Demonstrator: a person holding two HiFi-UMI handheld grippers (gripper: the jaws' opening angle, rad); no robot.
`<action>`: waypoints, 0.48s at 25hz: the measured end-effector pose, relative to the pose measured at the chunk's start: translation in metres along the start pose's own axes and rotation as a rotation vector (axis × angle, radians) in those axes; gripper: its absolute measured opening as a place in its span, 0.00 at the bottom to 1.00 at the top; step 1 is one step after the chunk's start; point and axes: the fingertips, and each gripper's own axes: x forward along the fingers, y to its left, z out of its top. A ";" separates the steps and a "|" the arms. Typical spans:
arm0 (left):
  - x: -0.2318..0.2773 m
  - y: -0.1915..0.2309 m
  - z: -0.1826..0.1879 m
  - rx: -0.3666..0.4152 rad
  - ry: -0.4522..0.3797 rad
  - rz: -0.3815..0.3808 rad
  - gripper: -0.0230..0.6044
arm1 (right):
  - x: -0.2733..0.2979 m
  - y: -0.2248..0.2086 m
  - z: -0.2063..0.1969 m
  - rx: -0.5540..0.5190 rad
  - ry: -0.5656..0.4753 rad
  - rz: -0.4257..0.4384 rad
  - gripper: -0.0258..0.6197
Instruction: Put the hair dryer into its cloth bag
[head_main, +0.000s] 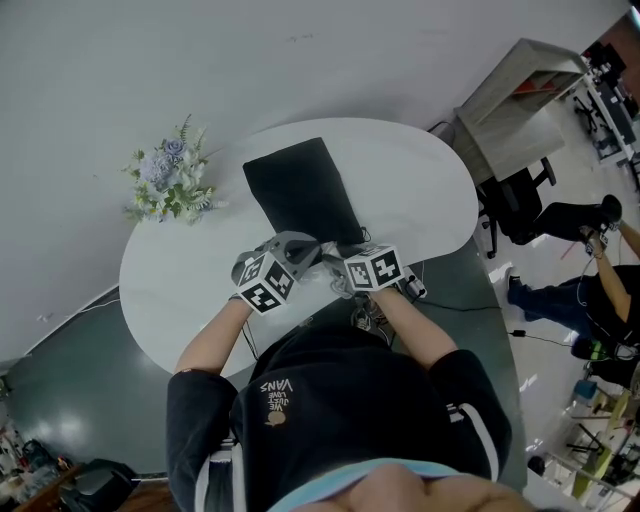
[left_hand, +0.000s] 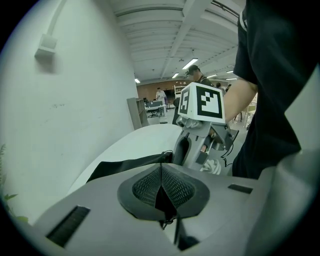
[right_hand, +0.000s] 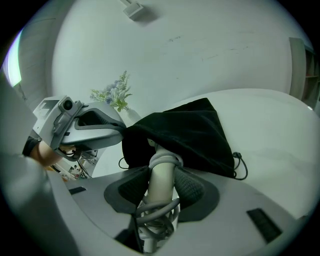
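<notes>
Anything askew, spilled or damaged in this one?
Nothing stands out. The black cloth bag lies on the white oval table; the pale grey hair dryer is partly inside the bag's mouth, handle outside. No spill or damage is visible.

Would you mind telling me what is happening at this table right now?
A person is packing a hair dryer into a black cloth bag that lies on the white table. The left tongs are shut on the edge of the bag's mouth and hold it lifted. The right tongs grip the dryer's handle, which has the cord wrapped round it. The dryer's head is under the cloth, and the handle is not yet in.
</notes>
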 end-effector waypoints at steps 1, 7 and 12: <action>0.000 0.000 0.000 0.001 -0.004 -0.003 0.07 | 0.002 -0.001 0.003 -0.006 0.001 -0.004 0.32; -0.003 0.001 0.003 -0.001 -0.026 -0.012 0.07 | 0.012 0.000 0.019 -0.033 0.006 -0.002 0.32; -0.006 0.002 0.003 -0.012 -0.040 -0.016 0.07 | 0.024 0.000 0.027 -0.039 0.010 0.003 0.32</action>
